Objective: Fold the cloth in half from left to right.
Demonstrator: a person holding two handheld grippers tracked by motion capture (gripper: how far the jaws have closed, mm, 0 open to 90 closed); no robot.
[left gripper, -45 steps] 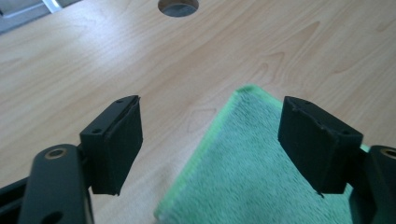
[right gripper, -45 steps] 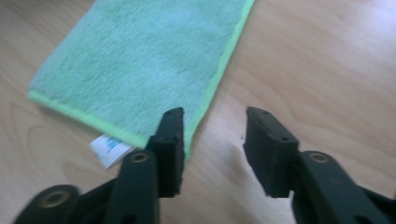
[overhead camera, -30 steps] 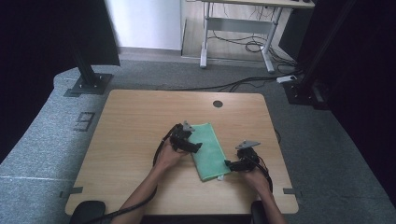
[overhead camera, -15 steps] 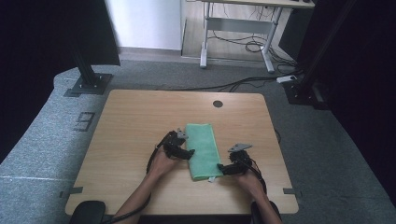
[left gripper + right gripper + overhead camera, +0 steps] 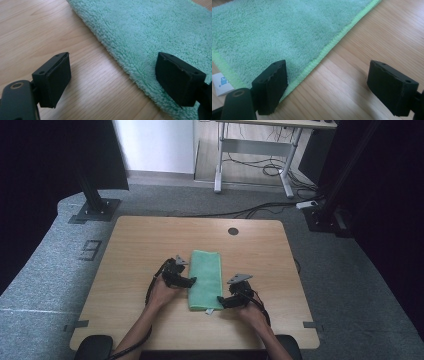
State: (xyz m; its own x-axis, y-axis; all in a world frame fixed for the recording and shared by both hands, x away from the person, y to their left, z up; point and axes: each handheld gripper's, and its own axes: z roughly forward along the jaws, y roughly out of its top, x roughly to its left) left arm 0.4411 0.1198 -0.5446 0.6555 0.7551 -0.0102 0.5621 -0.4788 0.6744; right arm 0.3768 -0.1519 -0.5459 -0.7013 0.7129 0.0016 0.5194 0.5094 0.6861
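A folded green towel (image 5: 205,280) lies flat near the middle of the wooden table (image 5: 140,245), its long sides running away from me. My left gripper (image 5: 191,281) rests low at the towel's left edge. In the left gripper view the left gripper (image 5: 116,67) is open, one jaw over bare wood and the other over the towel (image 5: 160,30). My right gripper (image 5: 220,301) sits at the towel's near right corner. In the right gripper view the right gripper (image 5: 332,75) is open astride the stitched hem of the towel (image 5: 274,32), and nothing is pinched between its jaws. A white label (image 5: 220,83) sticks out at the near edge.
A round cable hole (image 5: 233,231) sits near the table's far edge. Bare wood stretches to the left and right of the towel. Beyond the table, black stand bases (image 5: 92,210), floor cables and a desk frame (image 5: 252,150) stand on the carpet.
The towel, skewed a second ago, now lies straight. Both hands have drawn back toward the near edge along its sides, and the left gripper has left the far corner.
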